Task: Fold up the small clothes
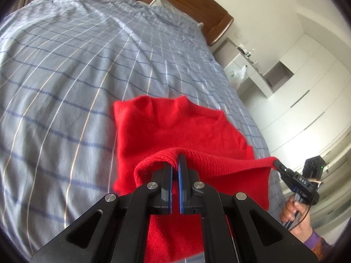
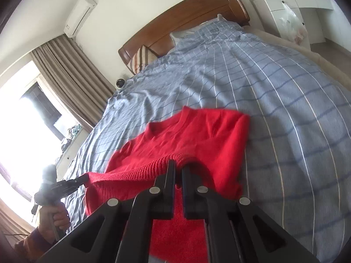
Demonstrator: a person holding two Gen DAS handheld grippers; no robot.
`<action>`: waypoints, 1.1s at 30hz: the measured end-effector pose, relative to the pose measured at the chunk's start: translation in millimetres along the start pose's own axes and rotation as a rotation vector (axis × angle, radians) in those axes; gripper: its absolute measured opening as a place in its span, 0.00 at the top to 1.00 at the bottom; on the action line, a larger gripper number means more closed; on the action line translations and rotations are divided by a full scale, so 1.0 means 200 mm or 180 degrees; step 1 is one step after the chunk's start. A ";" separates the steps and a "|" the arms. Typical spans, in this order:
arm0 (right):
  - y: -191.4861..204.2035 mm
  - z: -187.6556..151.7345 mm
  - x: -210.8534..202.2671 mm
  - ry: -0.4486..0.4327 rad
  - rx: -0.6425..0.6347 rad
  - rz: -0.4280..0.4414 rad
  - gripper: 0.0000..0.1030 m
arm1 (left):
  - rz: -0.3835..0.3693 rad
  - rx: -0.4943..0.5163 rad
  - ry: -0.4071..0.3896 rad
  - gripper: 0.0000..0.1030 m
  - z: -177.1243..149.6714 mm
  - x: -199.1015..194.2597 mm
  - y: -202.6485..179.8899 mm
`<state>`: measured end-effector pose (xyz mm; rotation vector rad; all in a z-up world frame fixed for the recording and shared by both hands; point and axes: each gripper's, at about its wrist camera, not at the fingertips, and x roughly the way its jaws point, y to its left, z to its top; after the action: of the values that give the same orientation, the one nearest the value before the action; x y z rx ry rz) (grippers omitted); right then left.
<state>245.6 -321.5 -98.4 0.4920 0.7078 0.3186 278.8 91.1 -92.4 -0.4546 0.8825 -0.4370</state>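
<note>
Sweater point(image 1: 175, 127) hem is stretching between left gripper point(image 1: 175, 164) and right gripper point(image 2: 178, 166); both are clenching ribbed edge; collar is lying ahead on bed point(image 1: 65, 65).

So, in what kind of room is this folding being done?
Most likely a home bedroom. A bed with a blue checked cover and a wooden headboard fills the view, with curtains at a window and white cupboards along the wall.
</note>
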 end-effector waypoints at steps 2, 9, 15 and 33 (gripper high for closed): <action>-0.04 0.11 0.15 0.0020 0.0060 -0.0078 0.96 | 0.0105 -0.0062 0.0017 0.98 0.11 0.12 0.03; -0.25 0.26 0.46 -0.0010 0.0522 -0.0240 0.89 | 0.0607 -0.0430 0.0031 0.62 0.31 0.43 0.17; -0.18 0.25 0.26 -0.0139 0.0217 -0.0293 0.72 | 0.0717 -0.0151 -0.0229 0.37 0.30 0.20 0.13; 0.21 -0.64 -0.24 0.0397 -0.1133 -0.0648 0.48 | 0.1021 0.0824 -0.0373 0.03 -0.62 -0.27 -0.12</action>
<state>117.3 -265.5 -133.5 0.0612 0.7955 0.2777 143.1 75.7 -114.2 -0.0957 0.7563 -0.2223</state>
